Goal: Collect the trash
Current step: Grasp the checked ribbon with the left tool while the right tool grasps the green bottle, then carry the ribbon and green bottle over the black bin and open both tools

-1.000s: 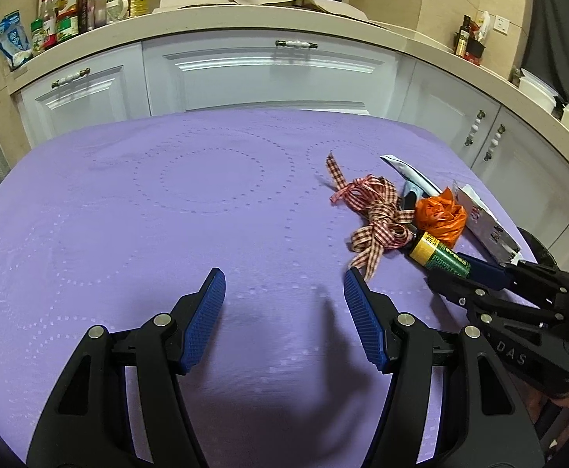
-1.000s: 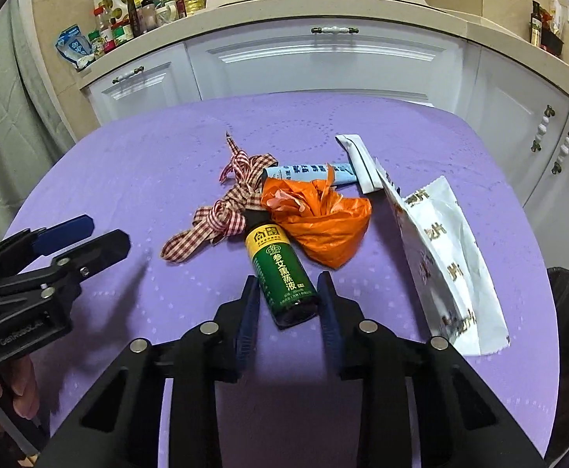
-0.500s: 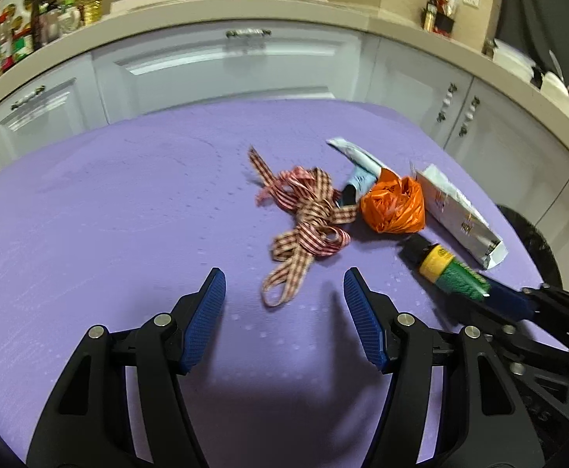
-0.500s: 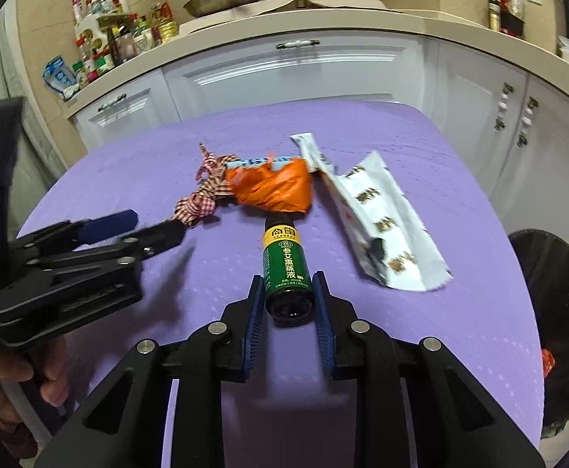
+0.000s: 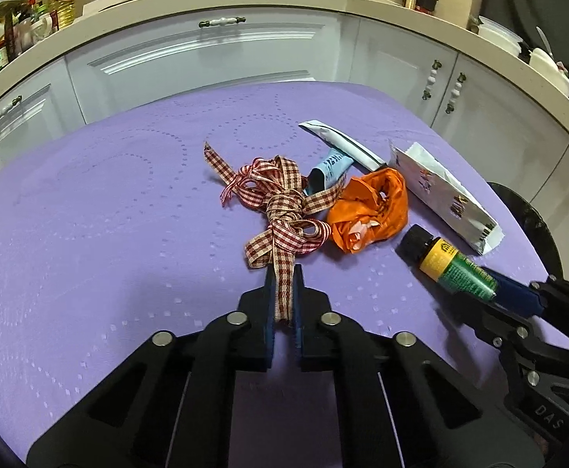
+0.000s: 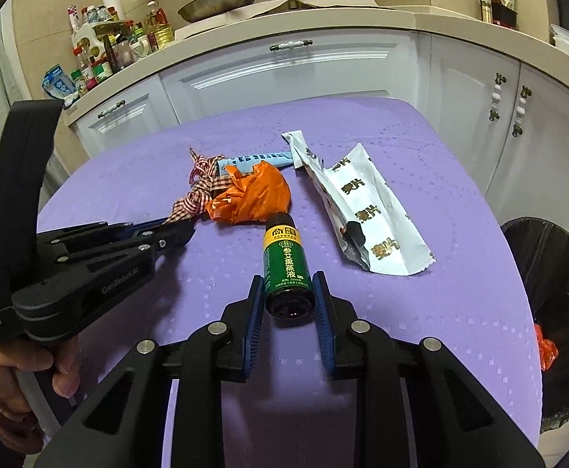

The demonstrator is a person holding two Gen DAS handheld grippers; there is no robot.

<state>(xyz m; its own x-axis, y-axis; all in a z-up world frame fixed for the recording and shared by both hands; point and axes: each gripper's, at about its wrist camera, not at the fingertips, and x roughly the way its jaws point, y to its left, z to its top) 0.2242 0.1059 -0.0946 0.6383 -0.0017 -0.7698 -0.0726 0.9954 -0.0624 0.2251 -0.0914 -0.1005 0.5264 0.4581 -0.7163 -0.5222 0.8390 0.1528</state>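
We pinch the ribbon's (image 5: 280,214) loose tail in the left gripper (image 5: 283,296) and clamp the bottle (image 6: 286,263) in the right gripper (image 6: 288,304), since the bin (image 6: 550,273) waits at 3 o'clock.

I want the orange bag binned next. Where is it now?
The orange bag lies mid-table in both wrist views, touching the checked ribbon on its left, with the green bottle just in front of it.
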